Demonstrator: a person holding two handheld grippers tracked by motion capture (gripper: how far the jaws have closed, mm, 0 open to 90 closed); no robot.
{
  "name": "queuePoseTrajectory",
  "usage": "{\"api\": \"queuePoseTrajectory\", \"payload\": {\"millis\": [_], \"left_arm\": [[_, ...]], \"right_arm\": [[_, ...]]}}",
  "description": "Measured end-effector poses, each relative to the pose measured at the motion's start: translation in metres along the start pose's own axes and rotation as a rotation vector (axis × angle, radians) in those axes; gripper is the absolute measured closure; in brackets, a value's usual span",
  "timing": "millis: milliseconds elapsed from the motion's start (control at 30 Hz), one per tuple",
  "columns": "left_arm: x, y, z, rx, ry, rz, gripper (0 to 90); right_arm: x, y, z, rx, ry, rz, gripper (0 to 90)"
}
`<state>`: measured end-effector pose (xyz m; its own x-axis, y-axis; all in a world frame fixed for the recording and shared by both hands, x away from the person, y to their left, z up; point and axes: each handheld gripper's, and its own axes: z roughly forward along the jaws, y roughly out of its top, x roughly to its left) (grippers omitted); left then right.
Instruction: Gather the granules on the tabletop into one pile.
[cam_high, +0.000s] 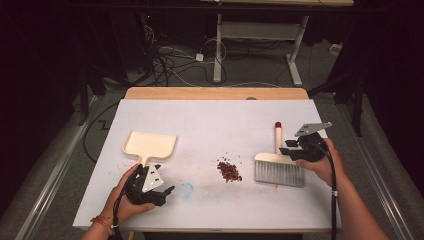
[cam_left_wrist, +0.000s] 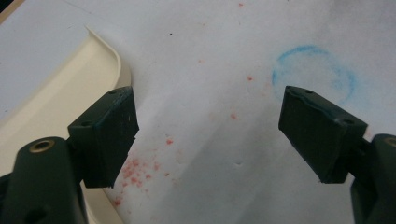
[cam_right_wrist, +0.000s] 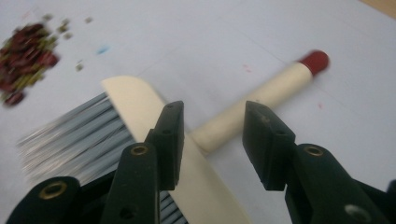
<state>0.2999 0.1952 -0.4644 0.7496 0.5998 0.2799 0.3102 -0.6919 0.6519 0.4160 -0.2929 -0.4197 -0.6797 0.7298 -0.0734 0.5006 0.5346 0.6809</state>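
The brush (cam_high: 278, 165) is lying near the tabletop's (cam_high: 215, 117) right edge, bristles toward the front edge, beside a pile of red crumbs (cam_high: 229, 171). The right gripper (cam_right_wrist: 212, 140) is straddling the handle base, jaws apart, not pressing. The left gripper (cam_left_wrist: 208, 135), near the front-left corner, is hovering with jaws wide apart beside the dustpan (cam_high: 149, 145).

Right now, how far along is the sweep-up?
Done: nothing swept. The red crumbs sit piled mid-table and the dustpan lies empty. In hand: the right hand-held gripper straddles the brush where handle meets head, jaws not clamped. The left hand-held gripper is open beside the dustpan. Left: grip both, sweep the crumbs in.
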Motion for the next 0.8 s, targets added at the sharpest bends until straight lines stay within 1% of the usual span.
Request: {"api": "queuePoseTrajectory", "payload": {"millis": [33,67,100,133,200,233,333,367,400,433,467,500,600,733,800], "left_arm": [[0.000,0.000,0.000,0.001,0.000,0.001,19.0],[0.000,0.000,0.000,0.000,0.001,0.004,19.0],[-0.001,0.000,0.000,0.002,0.002,0.008,19.0],[-0.001,0.001,0.000,0.001,0.004,0.010,19.0],[-0.002,0.001,-0.001,0.000,0.003,0.012,19.0],[-0.003,0.001,0.000,0.001,0.002,0.014,19.0],[-0.002,0.002,0.001,0.006,-0.001,0.016,19.0],[-0.002,0.002,0.002,0.008,-0.002,0.018,19.0],[-0.003,0.003,0.003,0.009,-0.003,0.019,19.0],[-0.003,0.003,0.003,0.013,-0.005,0.025,19.0],[-0.003,0.003,0.004,0.011,-0.005,0.023,19.0],[-0.003,0.003,0.004,0.012,-0.007,0.026,19.0],[-0.002,0.002,0.002,0.009,-0.006,0.022,19.0],[-0.002,0.001,0.002,0.007,-0.002,0.017,19.0],[-0.002,0.002,0.001,0.003,-0.001,0.019,19.0]], "right_arm": [[0.000,-0.003,0.003,-0.002,-0.025,0.049,58.6],[-0.001,-0.006,0.007,0.010,-0.049,0.086,57.4],[0.000,-0.008,0.011,0.021,-0.065,0.122,56.3],[0.000,-0.010,0.017,0.029,-0.065,0.156,54.2],[0.000,-0.011,0.023,0.023,-0.064,0.214,52.6],[0.000,-0.010,0.026,0.024,-0.071,0.228,51.6],[0.003,-0.006,0.036,0.030,-0.081,0.242,52.0],[0.004,-0.004,0.040,0.041,-0.087,0.252,53.1],[0.005,-0.002,0.044,0.053,-0.097,0.250,52.8],[0.005,-0.001,0.048,0.074,-0.121,0.247,50.5],[0.004,-0.001,0.052,0.086,-0.126,0.253,48.7],[0.002,0.000,0.055,0.094,-0.120,0.259,48.4],[0.001,0.002,0.055,0.096,-0.119,0.242,50.2],[0.000,0.001,0.053,0.091,-0.091,0.226,50.8],[0.001,0.001,0.051,0.083,-0.092,0.195,50.9]]}}
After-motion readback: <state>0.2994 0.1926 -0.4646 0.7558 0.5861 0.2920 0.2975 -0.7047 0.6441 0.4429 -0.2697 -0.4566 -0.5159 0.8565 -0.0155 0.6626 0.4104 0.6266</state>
